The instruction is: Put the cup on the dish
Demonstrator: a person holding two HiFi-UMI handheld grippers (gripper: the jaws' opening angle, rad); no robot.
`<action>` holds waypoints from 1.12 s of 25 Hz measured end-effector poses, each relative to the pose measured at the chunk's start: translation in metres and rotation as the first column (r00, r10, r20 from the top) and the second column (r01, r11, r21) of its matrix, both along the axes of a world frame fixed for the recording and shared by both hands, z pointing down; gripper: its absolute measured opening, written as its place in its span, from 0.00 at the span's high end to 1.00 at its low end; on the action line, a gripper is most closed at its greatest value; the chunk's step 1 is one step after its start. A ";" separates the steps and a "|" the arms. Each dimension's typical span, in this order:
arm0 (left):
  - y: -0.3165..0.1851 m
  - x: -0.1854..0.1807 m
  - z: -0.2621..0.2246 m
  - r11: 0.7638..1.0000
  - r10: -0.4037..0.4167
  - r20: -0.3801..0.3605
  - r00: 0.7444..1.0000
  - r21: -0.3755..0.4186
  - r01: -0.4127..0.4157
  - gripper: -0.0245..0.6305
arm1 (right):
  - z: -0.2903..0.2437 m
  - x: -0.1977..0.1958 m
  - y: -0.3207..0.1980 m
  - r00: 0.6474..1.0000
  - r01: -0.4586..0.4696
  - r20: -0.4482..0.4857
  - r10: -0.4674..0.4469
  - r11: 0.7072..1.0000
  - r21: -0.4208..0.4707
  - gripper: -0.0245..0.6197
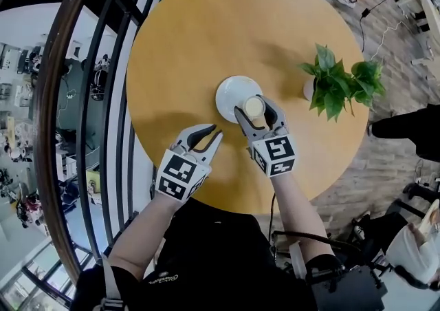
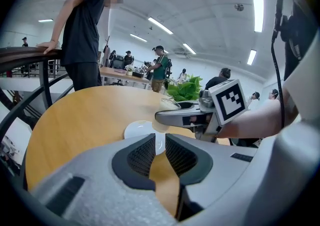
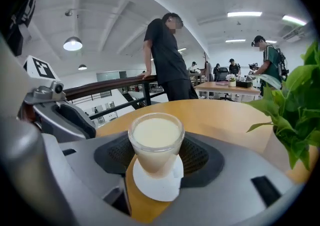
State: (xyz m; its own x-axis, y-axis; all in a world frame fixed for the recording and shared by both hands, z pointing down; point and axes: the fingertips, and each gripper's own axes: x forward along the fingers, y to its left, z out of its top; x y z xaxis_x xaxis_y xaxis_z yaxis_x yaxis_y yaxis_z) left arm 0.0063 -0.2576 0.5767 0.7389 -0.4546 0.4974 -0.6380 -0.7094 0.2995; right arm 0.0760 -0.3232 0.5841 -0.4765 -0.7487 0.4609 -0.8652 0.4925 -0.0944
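Right gripper (image 1: 253, 108) is clamped on the cup (image 3: 156, 142): pads press on both sides and I see cream-coloured liquid nearly up to the rim. The cup sits over the near-right edge of the white dish (image 1: 230, 93). In the right gripper view its base lines up over the dish, but I can't tell whether it touches or hangs just above.

Left gripper (image 1: 214, 132) is empty. Its jaws are close together with a narrow gap, and the tabletop and dish show through it. It's just near-left of the dish, tips aimed at it, not touching it.

The dish is about mid-table on the round wooden table (image 1: 206, 41). A potted plant (image 1: 340, 82) stands right of the dish, apart from it and close to the right gripper's far side.

A dark railing (image 1: 82, 96) curves along the table's left. In both gripper views a person in a black shirt (image 2: 85, 30) stands past the far edge, one hand on that rail.
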 end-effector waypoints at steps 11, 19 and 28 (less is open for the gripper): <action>-0.001 -0.003 0.008 1.000 0.001 0.015 1.000 -0.009 -0.001 0.86 | 0.040 -0.006 -0.028 0.995 0.016 -0.093 -0.022 0.998 -0.065 0.56; 0.003 -0.005 0.012 1.000 0.004 0.017 1.000 -0.019 -0.004 0.86 | 0.048 -0.010 -0.033 0.993 0.025 -0.115 -0.034 0.996 -0.084 0.56; 0.005 -0.004 0.014 1.000 0.013 0.026 1.000 -0.022 -0.013 0.86 | 0.057 -0.008 -0.033 0.989 0.027 -0.141 -0.042 0.994 -0.101 0.56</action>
